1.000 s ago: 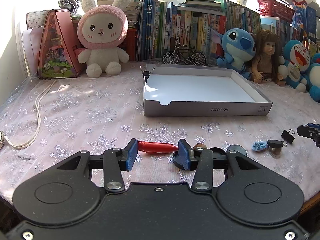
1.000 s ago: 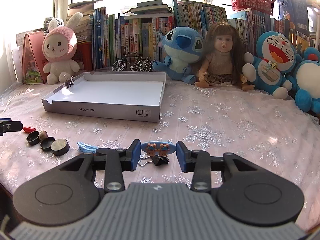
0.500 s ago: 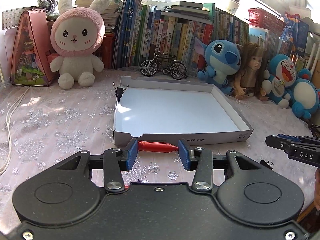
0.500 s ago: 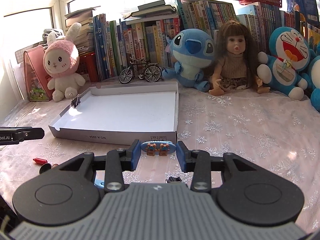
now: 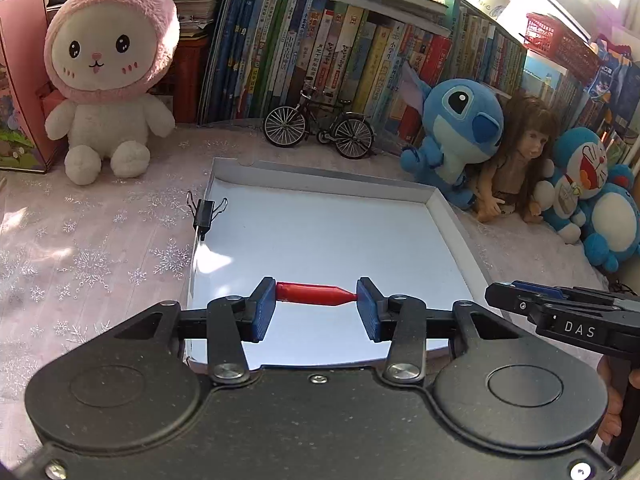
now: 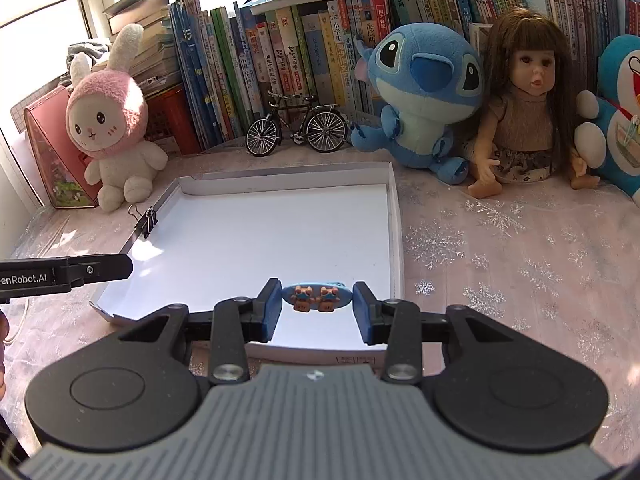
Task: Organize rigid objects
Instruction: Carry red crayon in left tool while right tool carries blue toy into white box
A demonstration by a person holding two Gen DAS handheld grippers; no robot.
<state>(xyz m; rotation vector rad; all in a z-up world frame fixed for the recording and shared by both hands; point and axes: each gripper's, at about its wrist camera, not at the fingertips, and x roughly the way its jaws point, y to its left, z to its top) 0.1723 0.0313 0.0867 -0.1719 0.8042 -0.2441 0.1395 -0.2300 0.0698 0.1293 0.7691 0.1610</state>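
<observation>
Left wrist view: the left gripper clamps one red bullet-shaped piece endwise over the white tray, which holds nothing; one black binder clip bites its left wall. Right wrist view: the right gripper pinches one blue hair clip, two bear figures on it, over the same tray's near edge.

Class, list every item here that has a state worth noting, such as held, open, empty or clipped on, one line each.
Left gripper: shut on the red piece, over the tray.
Red piece: held end to end, level.
Right gripper: shut on the blue clip, over the tray.
Blue clip: held by its ends, bear figures facing the camera.
Tray: open-topped, nothing lying inside.
Binder clip: clamped on the tray's left wall.
Toy bicycle: upright behind the tray.
</observation>
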